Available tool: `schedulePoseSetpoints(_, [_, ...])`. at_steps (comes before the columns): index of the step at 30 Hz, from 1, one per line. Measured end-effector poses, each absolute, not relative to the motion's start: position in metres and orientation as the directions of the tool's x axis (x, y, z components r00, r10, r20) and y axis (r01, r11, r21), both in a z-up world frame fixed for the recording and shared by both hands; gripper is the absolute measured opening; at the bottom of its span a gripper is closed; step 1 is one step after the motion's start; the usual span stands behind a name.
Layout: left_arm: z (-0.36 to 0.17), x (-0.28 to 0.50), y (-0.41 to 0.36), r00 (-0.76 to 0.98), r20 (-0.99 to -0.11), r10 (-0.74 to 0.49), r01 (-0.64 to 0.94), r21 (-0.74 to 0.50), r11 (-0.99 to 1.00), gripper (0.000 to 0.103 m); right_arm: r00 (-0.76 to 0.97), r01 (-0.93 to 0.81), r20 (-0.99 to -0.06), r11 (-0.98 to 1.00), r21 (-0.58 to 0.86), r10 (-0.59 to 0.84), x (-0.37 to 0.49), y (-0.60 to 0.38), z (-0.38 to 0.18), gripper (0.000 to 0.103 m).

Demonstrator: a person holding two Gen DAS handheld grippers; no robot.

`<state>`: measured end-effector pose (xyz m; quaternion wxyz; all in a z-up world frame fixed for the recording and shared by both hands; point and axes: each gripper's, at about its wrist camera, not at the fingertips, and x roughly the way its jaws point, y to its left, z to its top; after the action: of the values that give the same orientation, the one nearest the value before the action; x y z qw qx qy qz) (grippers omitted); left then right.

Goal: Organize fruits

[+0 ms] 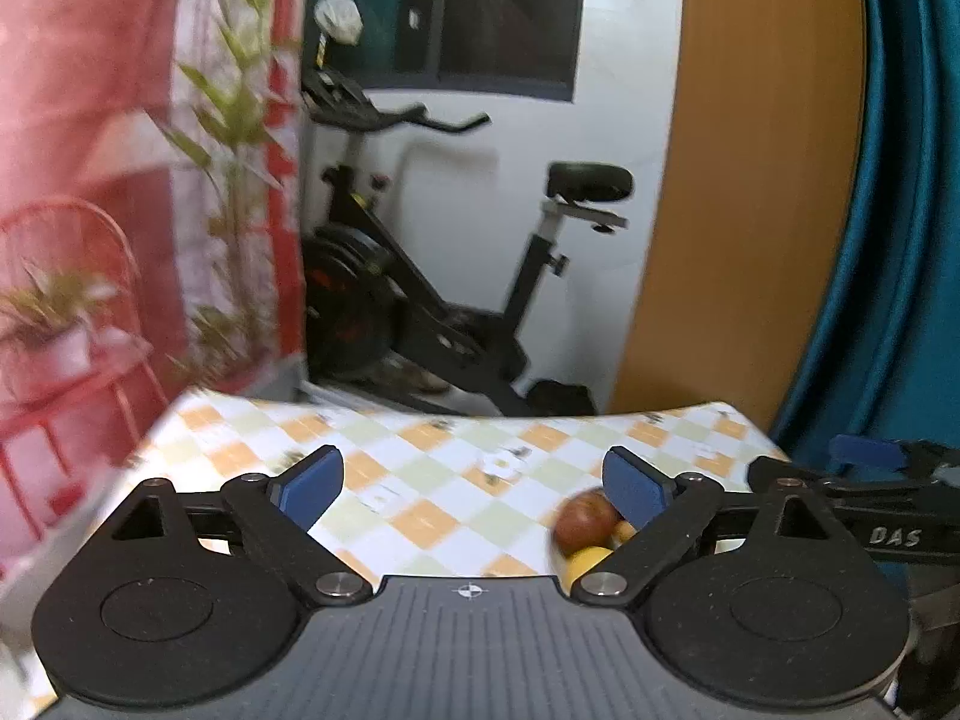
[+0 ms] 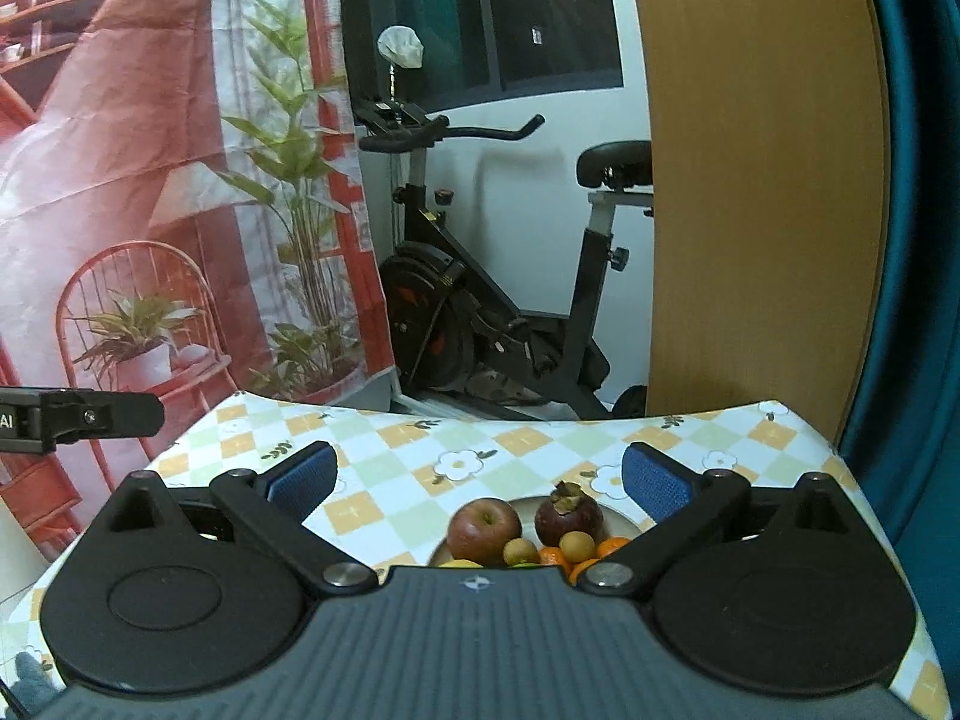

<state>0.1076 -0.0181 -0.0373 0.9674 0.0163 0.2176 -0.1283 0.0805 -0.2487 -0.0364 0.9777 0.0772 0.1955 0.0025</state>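
In the right wrist view a pale plate [image 2: 621, 519] holds a red apple [image 2: 483, 528], a dark mangosteen [image 2: 568, 517], small yellow-brown fruits [image 2: 577, 545] and orange tangerines [image 2: 613, 547]. My right gripper [image 2: 477, 483] is open and empty, hovering just before the plate. My left gripper [image 1: 474, 483] is open and empty over the table; the apple [image 1: 581, 519] and a yellow fruit [image 1: 585, 561] show blurred beside its right finger. The right gripper's body [image 1: 870, 516] shows at the right edge there.
The table has a checkered flower-print cloth [image 2: 372, 450]. Beyond its far edge stand an exercise bike [image 2: 492, 300], a wooden panel [image 2: 756, 180], a teal curtain [image 2: 918, 180] and a printed backdrop [image 2: 150, 180]. The left gripper's tip [image 2: 84, 420] shows at the left.
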Motion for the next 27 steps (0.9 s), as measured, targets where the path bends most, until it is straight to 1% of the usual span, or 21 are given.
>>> schedulePoseSetpoints(3, [-0.029,0.099,-0.015,0.887,-0.402,-0.227,0.243,-0.013,0.970,0.095,0.925,0.019,-0.378,0.988,0.153,0.041,0.074,-0.243,-0.029,0.103])
schedulePoseSetpoints(7, [-0.022,0.096,-0.012,0.880,-0.407,-0.246,0.255,-0.032,0.966,0.095,0.928,0.011,-0.371,0.989,0.144,0.044,0.068,-0.234,-0.022,0.103])
schedulePoseSetpoints(27, [-0.022,0.081,-0.015,0.900,-0.380,-0.214,0.228,-0.006,0.974,0.096,0.930,-0.025,-0.360,0.988,0.154,0.079,0.063,-0.225,-0.013,0.103])
